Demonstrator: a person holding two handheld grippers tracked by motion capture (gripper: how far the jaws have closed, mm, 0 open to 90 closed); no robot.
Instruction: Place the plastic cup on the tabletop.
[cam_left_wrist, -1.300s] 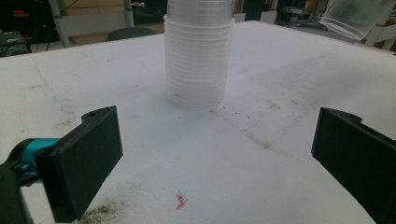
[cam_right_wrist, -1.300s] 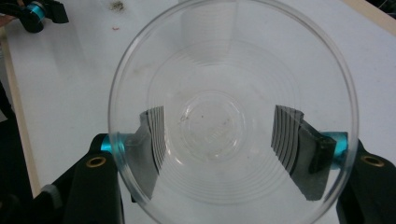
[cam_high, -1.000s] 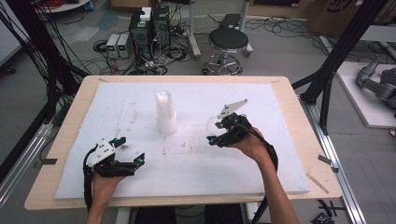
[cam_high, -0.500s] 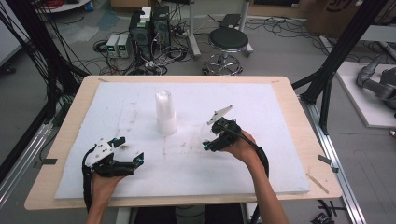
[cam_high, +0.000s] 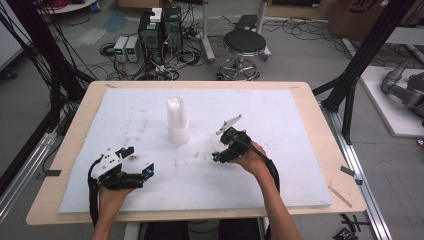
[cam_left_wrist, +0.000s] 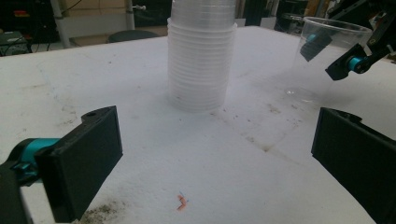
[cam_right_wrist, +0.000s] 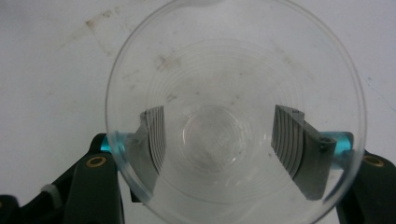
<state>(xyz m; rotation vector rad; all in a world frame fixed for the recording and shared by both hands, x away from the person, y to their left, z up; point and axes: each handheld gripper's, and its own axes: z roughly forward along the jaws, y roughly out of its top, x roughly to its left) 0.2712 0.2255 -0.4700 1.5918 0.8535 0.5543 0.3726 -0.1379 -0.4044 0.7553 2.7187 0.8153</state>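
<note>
Covering wooden table (cam_high: 320, 131), stained white sheet (cam_high: 280, 120), cable-strewn floor (cam_high: 305, 45)

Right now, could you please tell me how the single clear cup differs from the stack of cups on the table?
The single cup is held in the shut right gripper, while the stack of cups stands free on the white table. The single cup is clear enough to see through; the stack looks cloudy and milky. The single cup is mouth up; the stack's wider end is down. Both are ribbed clear plastic.
</note>
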